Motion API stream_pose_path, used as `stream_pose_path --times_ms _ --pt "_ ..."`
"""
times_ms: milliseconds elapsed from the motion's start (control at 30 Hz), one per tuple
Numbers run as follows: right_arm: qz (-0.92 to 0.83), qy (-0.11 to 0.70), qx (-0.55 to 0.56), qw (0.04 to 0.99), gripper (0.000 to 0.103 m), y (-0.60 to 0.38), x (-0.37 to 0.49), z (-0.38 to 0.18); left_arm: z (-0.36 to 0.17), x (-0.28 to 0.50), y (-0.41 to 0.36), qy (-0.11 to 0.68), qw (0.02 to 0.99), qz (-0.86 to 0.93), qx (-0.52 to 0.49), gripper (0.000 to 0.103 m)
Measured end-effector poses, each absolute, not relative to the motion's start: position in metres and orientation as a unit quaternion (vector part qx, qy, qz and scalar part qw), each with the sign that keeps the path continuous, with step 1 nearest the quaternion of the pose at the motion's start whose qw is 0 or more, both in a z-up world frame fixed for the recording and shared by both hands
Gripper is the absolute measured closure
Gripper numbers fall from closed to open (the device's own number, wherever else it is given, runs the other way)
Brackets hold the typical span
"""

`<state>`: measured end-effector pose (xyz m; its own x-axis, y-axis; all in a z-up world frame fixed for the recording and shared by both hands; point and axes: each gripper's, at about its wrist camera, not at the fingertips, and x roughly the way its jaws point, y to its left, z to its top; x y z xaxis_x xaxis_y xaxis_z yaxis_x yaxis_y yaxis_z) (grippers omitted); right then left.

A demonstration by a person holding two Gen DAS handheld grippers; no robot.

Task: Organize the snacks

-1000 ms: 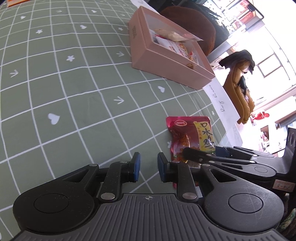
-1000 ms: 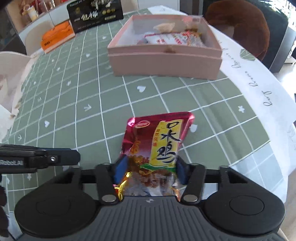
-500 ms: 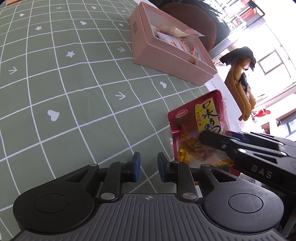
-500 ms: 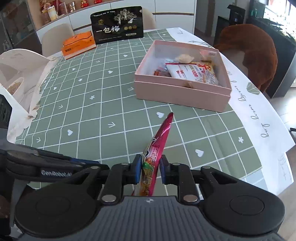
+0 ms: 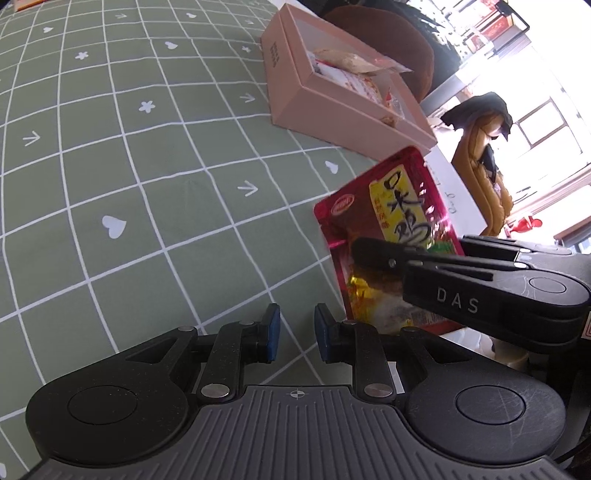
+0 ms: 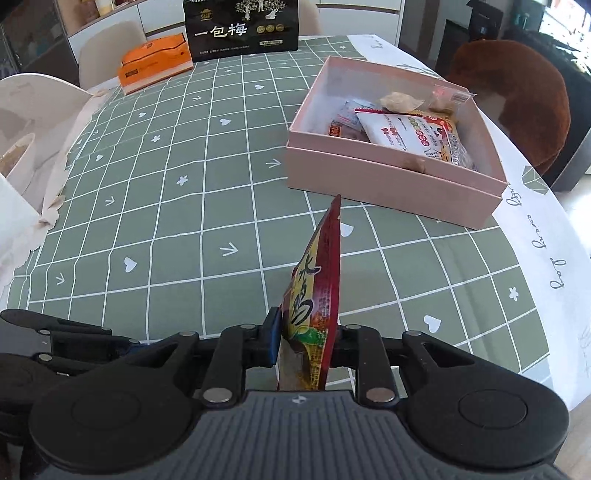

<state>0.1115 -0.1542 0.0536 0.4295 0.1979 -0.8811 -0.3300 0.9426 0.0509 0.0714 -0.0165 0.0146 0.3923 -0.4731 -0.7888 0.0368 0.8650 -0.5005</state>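
The right claw (image 6: 304, 347) is closed on one red snack packet (image 6: 317, 295), and it holds the packet by its lower end. The packet stands on its edge between the two pads and is lifted off the bench (image 6: 184, 229); its upper tip points toward the pink box (image 6: 388, 184). The left claw (image 5: 296, 334) holds nothing, and its pads are nearly together with only a narrow gap between them. It hangs low over the green cloth, on the side of the packet that is away from the white border of the bench.

I think the step in hand is to carry the packet to the pink box. To do it well, the grip should remain firm, because the foil looks slippery and only the end is pinched. The packet should go over the near wall of the box, not against it, since the box is two-layered and the wall is rather high. It is better to release it over the free part of the box, which is the half away from the brown chair (image 6: 517, 92), because the packets inside lie toward the chair.

Counted: one pink box, one red packet in the claw. In the box I count about five or six packets, but they overlap, so I cannot be sure. Beyond the box there is one orange carton (image 6: 155, 62) and one black bag (image 6: 242, 27).
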Motion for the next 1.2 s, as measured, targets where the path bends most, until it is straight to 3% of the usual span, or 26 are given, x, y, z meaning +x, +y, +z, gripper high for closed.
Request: stream_pose_path --times_ms 200,433,500,533,567,800,867,900,1133,1200 --pt "0.171 0.516 -0.015 0.839 0.083 -0.174 0.119 0.082 0.039 0.082 -0.003 0.476 0.834 -0.163 -0.228 0.079" --pt "0.166 0.409 0.019 0.897 0.083 -0.19 0.185 0.174 0.082 0.104 0.01 0.413 0.868 -0.16 -0.223 0.079" --pt "0.164 0.374 0.045 0.912 0.081 -0.196 0.214 0.188 0.088 0.108 0.009 0.405 0.878 -0.148 -0.209 0.079" --pt "0.156 0.371 0.048 0.914 0.073 -0.198 0.229 0.188 0.089 0.11 0.009 0.405 0.88 -0.14 -0.202 0.079" --pt "0.133 0.379 0.049 0.915 0.065 -0.201 0.243 0.185 0.09 0.11 0.01 0.406 0.882 -0.133 -0.198 0.079" --pt "0.1 0.388 0.012 0.916 0.061 -0.228 0.209 0.141 0.087 0.103 -0.014 0.403 0.901 -0.112 -0.113 0.079" --pt "0.099 0.401 -0.013 0.91 0.04 -0.227 0.184 0.12 0.076 0.096 -0.025 0.396 0.909 -0.106 -0.068 0.079" --pt "0.103 0.412 -0.022 0.905 0.038 -0.226 0.172 0.105 0.068 0.091 -0.029 0.397 0.911 -0.103 -0.052 0.079" --pt "0.072 0.451 0.012 0.89 0.035 -0.216 0.117 0.01 0.016 0.075 -0.032 0.389 0.916 -0.1 -0.007 0.078" --pt "0.056 0.401 0.005 0.914 0.036 -0.211 0.103 0.007 0.009 0.076 -0.032 0.383 0.918 -0.102 -0.007 0.078"
